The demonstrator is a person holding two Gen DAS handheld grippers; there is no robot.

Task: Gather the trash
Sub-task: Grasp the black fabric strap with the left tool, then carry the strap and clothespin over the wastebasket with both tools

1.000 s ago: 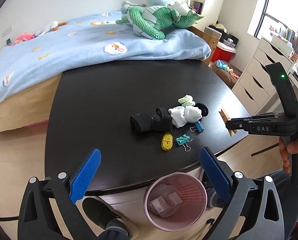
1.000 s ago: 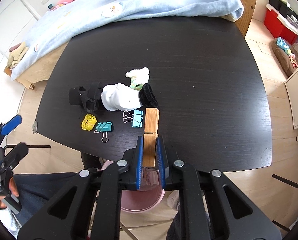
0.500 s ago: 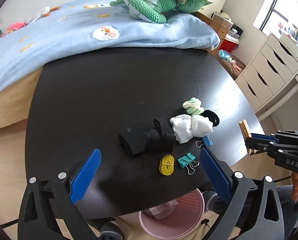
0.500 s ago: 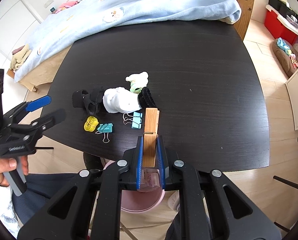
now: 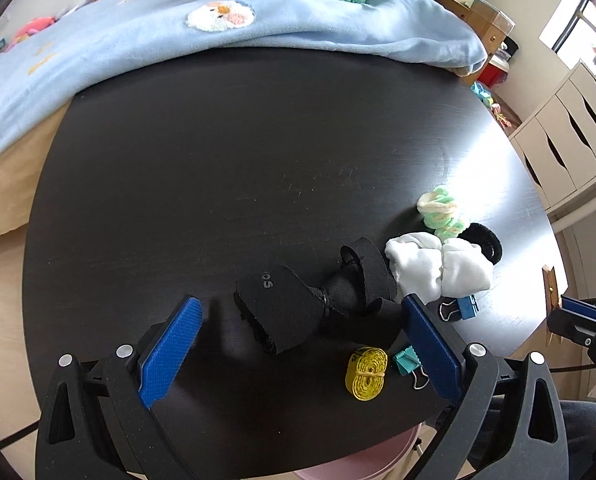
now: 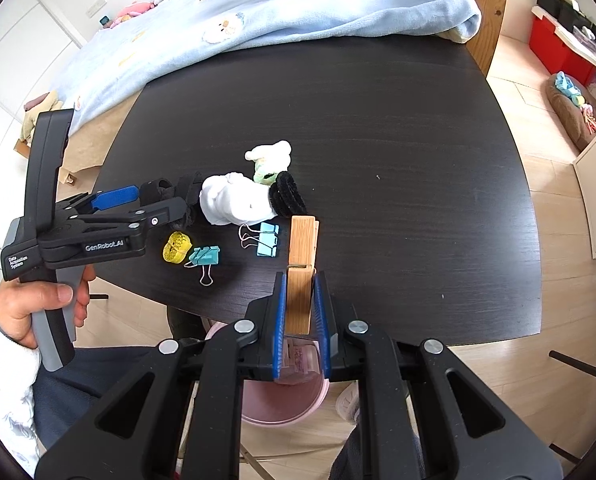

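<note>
- a wooden clothespin (image 6: 301, 270) is gripped in the right gripper (image 6: 300, 312) jaws above the pink bin (image 6: 282, 400).
- the left gripper (image 5: 298, 354) jaws are held wide open over the black strap (image 5: 298, 304) on the desk (image 5: 218, 160).

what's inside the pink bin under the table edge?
In the right wrist view, the pink bin holds some pale pinkish paper or packaging, glimpsed between the right tool's fingers. The tool and table edge cover the rest.
</note>
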